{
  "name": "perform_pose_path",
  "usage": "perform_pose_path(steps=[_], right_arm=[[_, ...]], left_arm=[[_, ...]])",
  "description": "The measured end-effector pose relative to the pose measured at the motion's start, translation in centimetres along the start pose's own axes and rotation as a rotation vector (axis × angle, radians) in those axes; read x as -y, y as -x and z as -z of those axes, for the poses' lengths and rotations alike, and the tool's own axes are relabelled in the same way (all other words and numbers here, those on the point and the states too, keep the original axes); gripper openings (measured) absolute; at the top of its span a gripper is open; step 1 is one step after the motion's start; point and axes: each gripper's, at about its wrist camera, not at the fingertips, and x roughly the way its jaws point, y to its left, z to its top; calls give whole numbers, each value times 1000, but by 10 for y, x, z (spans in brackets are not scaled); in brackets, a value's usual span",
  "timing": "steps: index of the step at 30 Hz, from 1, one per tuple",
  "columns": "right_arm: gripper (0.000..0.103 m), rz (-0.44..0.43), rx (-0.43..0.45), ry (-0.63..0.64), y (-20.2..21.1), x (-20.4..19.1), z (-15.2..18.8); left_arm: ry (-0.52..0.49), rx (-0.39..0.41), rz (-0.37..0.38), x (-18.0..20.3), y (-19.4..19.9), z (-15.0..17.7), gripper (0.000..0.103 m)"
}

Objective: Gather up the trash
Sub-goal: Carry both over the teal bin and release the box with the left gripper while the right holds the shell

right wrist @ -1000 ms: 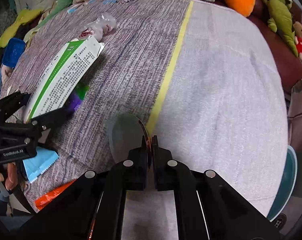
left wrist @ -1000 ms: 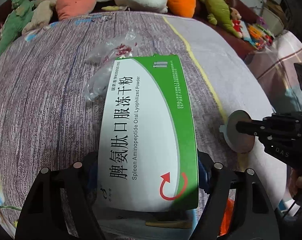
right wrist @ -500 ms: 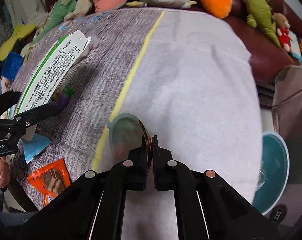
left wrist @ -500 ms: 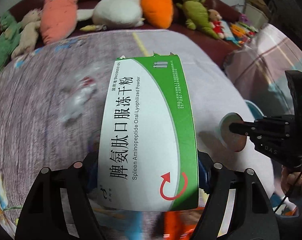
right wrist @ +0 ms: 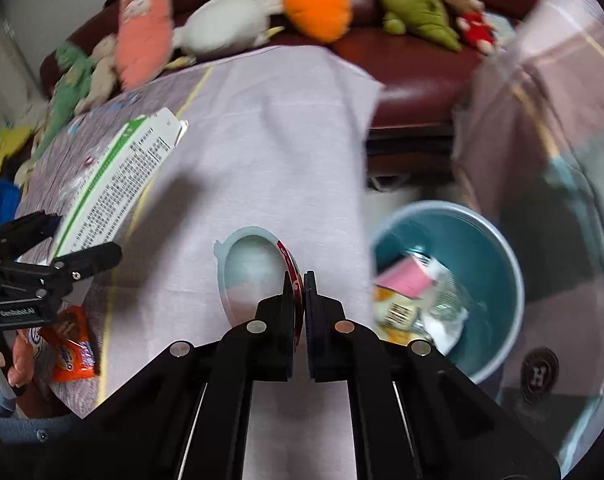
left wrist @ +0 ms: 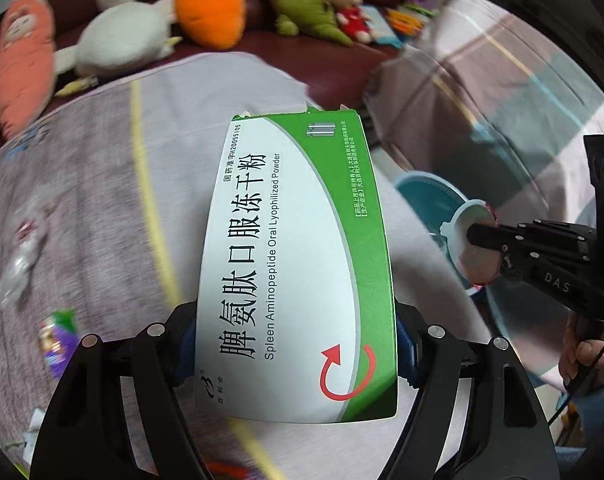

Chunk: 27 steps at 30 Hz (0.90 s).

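Note:
My left gripper (left wrist: 296,344) is shut on a white and green medicine box (left wrist: 294,264) and holds it above the cloth-covered table; the box also shows in the right wrist view (right wrist: 114,188). My right gripper (right wrist: 299,280) is shut on a round pale plastic lid (right wrist: 254,272), held on edge above the table's right edge; the lid also shows in the left wrist view (left wrist: 468,236). A teal bin (right wrist: 482,248) with trash inside stands on the floor just right of the lid.
An orange snack wrapper (right wrist: 72,344), a purple-green wrapper (left wrist: 56,336) and a crumpled clear plastic bag (left wrist: 22,248) lie on the table (right wrist: 262,140). Plush toys (right wrist: 318,0) line a dark red sofa behind. A checked cloth (left wrist: 502,92) hangs at the right.
Both grippers have swung to the right with their loads, from over the table's middle toward its right edge. The teal bin has come into view beside the lid.

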Motion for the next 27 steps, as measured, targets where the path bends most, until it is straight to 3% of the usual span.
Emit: perform_pose_path(steps=[12, 18, 27], right_arm=[[5, 80, 71, -197, 34, 116, 32], [5, 106, 113, -255, 49, 153, 40], [5, 124, 93, -297, 38, 182, 43]], left_arm=[[-178, -55, 52, 112, -54, -35, 75], [-274, -106, 82, 163, -89, -45, 75], [-293, -152, 114, 190, -132, -54, 77]])
